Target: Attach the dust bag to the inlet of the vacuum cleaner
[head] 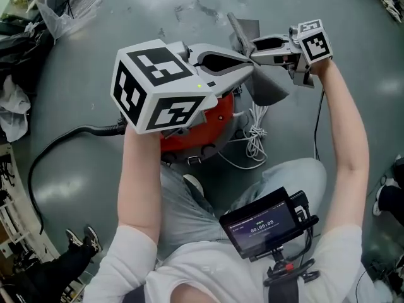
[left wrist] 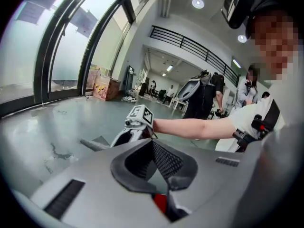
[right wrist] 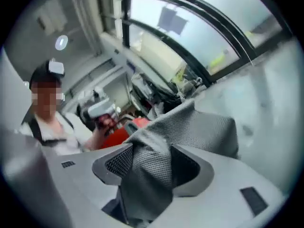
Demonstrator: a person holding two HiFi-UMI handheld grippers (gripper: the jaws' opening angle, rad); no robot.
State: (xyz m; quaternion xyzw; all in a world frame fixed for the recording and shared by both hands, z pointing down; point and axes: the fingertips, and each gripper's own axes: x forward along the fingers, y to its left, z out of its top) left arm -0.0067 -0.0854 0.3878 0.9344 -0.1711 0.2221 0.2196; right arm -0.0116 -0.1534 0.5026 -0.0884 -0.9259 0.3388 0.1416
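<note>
In the head view the red vacuum cleaner (head: 205, 122) stands on the grey floor in front of my knees. Above its right side my right gripper (head: 254, 54) is shut on the grey mesh dust bag (head: 268, 90), which hangs below the jaws. The right gripper view shows the fabric (right wrist: 199, 127) bunched between the pads of the right gripper (right wrist: 147, 175), with the red vacuum body (right wrist: 137, 125) behind it. My left gripper (head: 251, 69) reaches over the vacuum, its tips close to the bag. Its jaws meet at the tip (left wrist: 164, 186) with no fabric showing between them; red (left wrist: 160, 202) shows below.
A black hose (head: 57, 147) curves away from the vacuum across the floor to the left. A bundled white cord (head: 255, 134) lies by its right side. Bags and clutter (head: 57, 2) fill the upper left. Shoes (head: 85, 238) lie at the lower left. A screen (head: 268, 223) hangs at my chest.
</note>
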